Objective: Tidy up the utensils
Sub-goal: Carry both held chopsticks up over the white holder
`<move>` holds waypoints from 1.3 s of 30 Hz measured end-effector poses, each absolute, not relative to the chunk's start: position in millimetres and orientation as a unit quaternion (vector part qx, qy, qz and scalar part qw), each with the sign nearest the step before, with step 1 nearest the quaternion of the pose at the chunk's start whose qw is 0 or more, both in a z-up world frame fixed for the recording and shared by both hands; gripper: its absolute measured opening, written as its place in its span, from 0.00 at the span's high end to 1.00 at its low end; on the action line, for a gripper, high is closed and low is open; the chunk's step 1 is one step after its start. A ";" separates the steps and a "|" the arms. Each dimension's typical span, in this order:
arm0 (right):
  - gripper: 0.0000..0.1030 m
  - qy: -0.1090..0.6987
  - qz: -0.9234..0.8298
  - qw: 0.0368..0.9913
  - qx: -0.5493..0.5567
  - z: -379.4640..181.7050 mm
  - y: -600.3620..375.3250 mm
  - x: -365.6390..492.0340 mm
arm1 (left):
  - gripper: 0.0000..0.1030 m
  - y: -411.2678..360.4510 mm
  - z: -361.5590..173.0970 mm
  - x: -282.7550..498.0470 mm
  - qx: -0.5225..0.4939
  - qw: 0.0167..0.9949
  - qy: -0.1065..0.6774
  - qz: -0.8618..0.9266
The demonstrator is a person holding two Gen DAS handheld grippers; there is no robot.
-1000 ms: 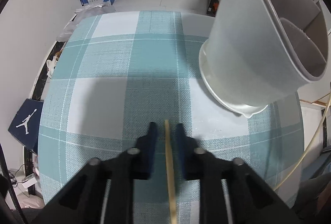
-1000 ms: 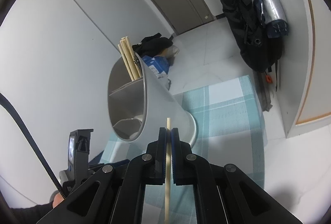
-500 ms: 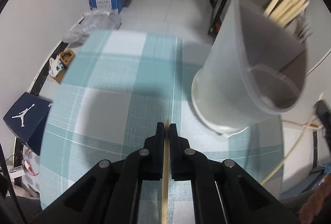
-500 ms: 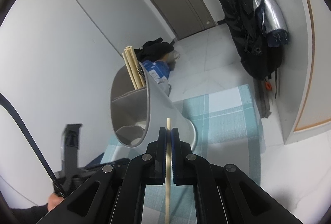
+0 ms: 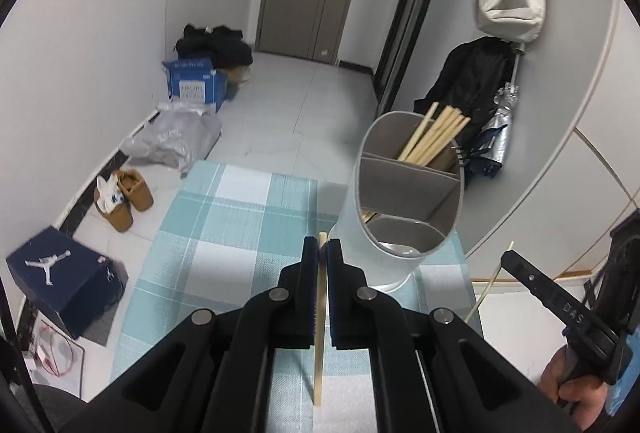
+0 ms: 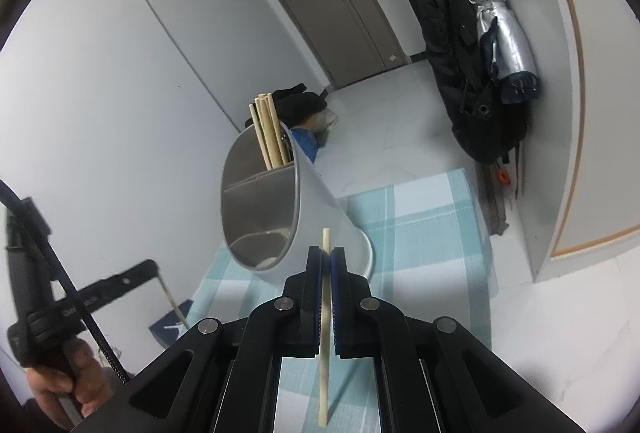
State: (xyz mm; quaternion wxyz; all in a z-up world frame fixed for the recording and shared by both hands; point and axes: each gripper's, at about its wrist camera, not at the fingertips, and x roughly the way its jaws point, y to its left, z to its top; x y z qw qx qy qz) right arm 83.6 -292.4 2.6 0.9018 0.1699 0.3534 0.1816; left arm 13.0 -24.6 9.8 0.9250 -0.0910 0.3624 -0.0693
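Note:
My left gripper (image 5: 321, 247) is shut on a wooden chopstick (image 5: 319, 333) and hangs above the checked tablecloth (image 5: 224, 233). Just right of it stands a grey utensil holder (image 5: 404, 193) with dividers; several chopsticks (image 5: 432, 137) lean in its far compartment. My right gripper (image 6: 327, 257) is shut on another chopstick (image 6: 325, 337), whose tip sticks out just in front of the holder (image 6: 276, 209). In the left wrist view the right gripper (image 5: 510, 257) shows at the right edge, with its chopstick (image 5: 489, 281). The left gripper (image 6: 154, 267) appears at the lower left of the right wrist view.
The table (image 6: 432, 217) is small, with floor on all sides. On the floor lie a dark shoe box (image 5: 60, 281), brown shoes (image 5: 124, 201), a grey bag (image 5: 176, 137) and a blue box (image 5: 196, 85). Coats and an umbrella (image 6: 500, 45) hang at the right wall.
My left gripper closed on its chopstick and rose from the cloth, tilting up so the holder's open top came into view. The right gripper has barely shifted.

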 end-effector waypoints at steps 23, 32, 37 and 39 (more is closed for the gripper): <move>0.97 0.286 0.182 0.939 0.056 44.4 -249.0 30.3 | 0.99 -10.3 39.7 -12.2 -0.087 0.935 0.323 -0.115; 0.97 0.264 0.181 0.944 0.084 68.2 -248.2 37.3 | 0.99 -3.0 72.7 5.2 -0.092 0.932 0.310 -0.162; 0.97 0.249 0.188 0.946 0.091 86.6 -248.2 43.9 | 0.99 -0.7 87.7 15.8 -0.111 0.929 0.306 -0.177; 0.97 0.243 0.190 0.947 0.088 95.1 -247.2 48.7 | 0.99 -3.3 94.8 21.1 -0.115 0.927 0.306 -0.183</move>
